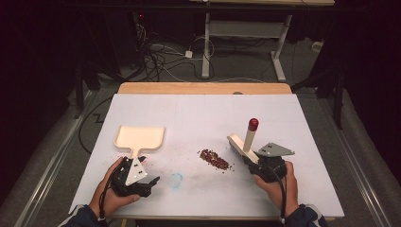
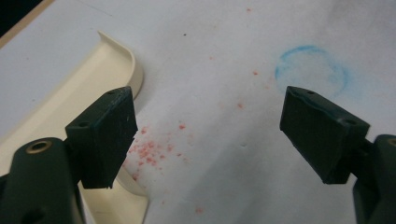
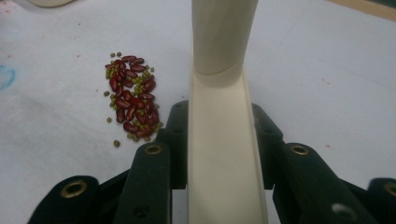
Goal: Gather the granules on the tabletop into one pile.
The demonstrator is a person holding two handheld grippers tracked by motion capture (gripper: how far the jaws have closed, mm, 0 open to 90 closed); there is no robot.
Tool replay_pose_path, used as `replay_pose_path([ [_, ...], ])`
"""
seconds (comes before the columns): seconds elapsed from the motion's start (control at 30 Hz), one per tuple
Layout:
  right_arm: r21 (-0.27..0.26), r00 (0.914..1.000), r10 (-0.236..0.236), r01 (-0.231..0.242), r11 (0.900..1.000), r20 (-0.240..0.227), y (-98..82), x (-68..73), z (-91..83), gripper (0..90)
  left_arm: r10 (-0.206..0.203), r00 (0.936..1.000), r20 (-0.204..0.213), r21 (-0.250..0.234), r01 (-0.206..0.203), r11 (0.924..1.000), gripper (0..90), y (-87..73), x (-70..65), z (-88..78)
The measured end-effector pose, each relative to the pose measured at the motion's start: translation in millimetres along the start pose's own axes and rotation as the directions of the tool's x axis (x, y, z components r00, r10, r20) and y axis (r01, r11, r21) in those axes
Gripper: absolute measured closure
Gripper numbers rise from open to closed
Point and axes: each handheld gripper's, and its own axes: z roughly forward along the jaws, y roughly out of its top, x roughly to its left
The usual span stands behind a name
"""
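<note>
Sweeping spilled beans is the work in hand on a white table (image 1: pixel 198 113), where a person holds a gripper in each hand. Taking the bean pile (image 1: pixel 214 159) as the landmark: the cream dustpan (image 1: pixel 139 137) lies well to its left, mouth facing away from the person and handle pointing back toward them. The right gripper (image 1: pixel 265 163) sits just right of the pile, its jaws clamped tight on the cream brush (image 1: pixel 242 144), whose red-tipped handle rises at a slant above the pile's right side. The left gripper (image 1: pixel 138 178) rests left of the pile and nearer the person, just behind the dustpan handle; its jaws stand wide apart and hold nothing, with one pad beside the handle's edge in the left gripper view. A faint blue ring mark (image 1: pixel 176 179) shows on the table between that gripper and the pile. The pile itself, in the right gripper view, is a tight cluster of red kidney beans mixed with small green beans (image 3: pixel 132 97), a few strays lying loose around it.

Judging from this, the pan is unheld and well apart from the pile, so a stroke made now would likely scatter the round green beans across the smooth surface. A brush pushing against an unsteadied pan could also shove it away.
</note>
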Motion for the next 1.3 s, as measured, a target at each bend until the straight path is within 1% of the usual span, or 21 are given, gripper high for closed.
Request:
replay_pose_path([
  [0.1,-0.009,0.9995,0.015,-0.015,1.000,0.026,4.0,10.9,6.3,67.8,-0.016,0.9999,-0.004,-0.008,0.016,0.9998,18.3,0.2,1.7,-0.5],
  [0.13,-0.019,0.9988,0.020,-0.019,1.000,0.045,4.9,15.4,8.6,67.9,-0.020,0.9998,-0.002,-0.008,0.020,0.9998,18.4,0.0,1.8,-0.4],
  [0.17,-0.029,0.9980,0.032,-0.031,0.999,0.055,5.6,20.2,11.2,67.8,-0.017,0.9998,-0.004,-0.008,0.017,0.9998,18.3,0.2,1.3,-0.4],
  [0.23,-0.049,0.9955,0.039,-0.035,0.998,0.086,7.8,29.8,16.7,67.9,-0.017,0.9999,-0.002,-0.011,0.017,0.9998,18.3,0.9,0.4,-0.4],
  [0.27,-0.070,0.9941,0.056,-0.049,0.996,0.093,8.8,36.0,20.1,67.9,-0.014,0.9999,-0.002,-0.012,0.014,0.9998,18.3,1.4,-0.1,-0.4],
  [0.3,-0.090,0.9934,0.049,-0.039,0.995,0.104,9.0,39.4,22.8,67.9,-0.013,0.9999,-0.001,-0.014,0.013,0.9998,18.3,1.6,-0.5,-0.5],
  [0.33,-0.095,0.9898,0.097,-0.087,0.992,0.104,8.9,47.4,24.5,67.9,-0.015,0.9999,0.002,-0.017,0.015,0.9998,18.3,1.8,-1.1,-0.3],
  [0.4,-0.120,0.9903,0.071,-0.056,0.991,0.120,9.2,58.3,31.0,67.8,-0.015,0.9999,0.003,-0.016,0.015,0.9998,18.3,1.7,-1.3,-0.4],
  [0.43,-0.131,0.9879,0.070,-0.052,0.990,0.138,8.9,64.6,34.0,67.8,-0.016,0.9999,0.005,-0.017,0.016,0.9997,18.3,1.5,-0.8,-0.7],
  [0.47,-0.143,0.9859,0.091,-0.071,0.987,0.141,8.8,69.8,36.8,67.8,-0.023,0.9997,0.005,-0.019,0.023,0.9996,18.3,1.3,-0.2,-1.0],
  [0.5,-0.145,0.9846,0.093,-0.072,0.987,0.148,9.7,75.8,39.9,67.7,-0.024,0.9997,0.004,-0.020,0.024,0.9995,18.3,1.2,0.2,-1.3],
  [0.57,-0.152,0.9836,0.071,-0.046,0.987,0.166,11.4,81.7,43.5,67.7,-0.030,0.9995,0.005,-0.024,0.031,0.9992,18.4,0.8,0.8,-2.2],
  [0.63,-0.164,0.9800,0.081,-0.051,0.985,0.182,13.3,82.6,46.7,67.7,-0.032,0.9995,0.006,-0.024,0.032,0.9992,18.5,0.4,1.0,-2.5],
  [0.73,-0.172,0.9771,0.095,-0.062,0.983,0.190,16.2,81.6,47.5,67.8,-0.032,0.9995,0.006,-0.025,0.032,0.9992,18.4,0.3,1.5,-2.5],
  [0.83,-0.182,0.9776,0.092,-0.057,0.982,0.189,18.8,81.0,48.1,67.8,-0.037,0.9993,0.004,-0.024,0.037,0.9990,18.5,0.7,1.6,-1.7],
  [0.9,-0.179,0.9780,0.077,-0.041,0.983,0.194,20.3,80.8,48.3,67.9,-0.036,0.9993,0.003,-0.022,0.037,0.9991,18.5,0.8,1.4,-1.6],
  [0.97,-0.185,0.9774,0.077,-0.040,0.982,0.197,21.5,77.7,47.4,67.9,-0.034,0.9994,0.002,-0.021,0.034,0.9992,18.5,1.0,1.2,-1.5],
  [1.07,-0.202,0.9744,0.084,-0.041,0.979,0.209,23.6,67.4,42.0,67.9,-0.035,0.9994,0.001,-0.019,0.035,0.9992,18.5,0.5,1.4,-1.5],
  [1.17,-0.241,0.9791,0.090,-0.044,0.969,0.183,27.8,54.9,31.7,67.9,-0.034,0.9994,-0.001,-0.012,0.034,0.9994,18.5,-0.1,2.1,-1.1],
  [1.23,-0.263,0.9873,0.076,-0.037,0.964,0.139,30.3,48.6,24.5,67.9,-0.033,0.9995,-0.001,-0.012,0.033,0.9994,18.5,-0.1,2.2,-1.2],
  [1.3,-0.268,0.9948,0.045,-0.019,0.963,0.092,32.5,43.3,18.8,67.9,-0.031,0.9995,-0.004,-0.008,0.031,0.9995,18.5,0.0,1.9,-0.9],
])
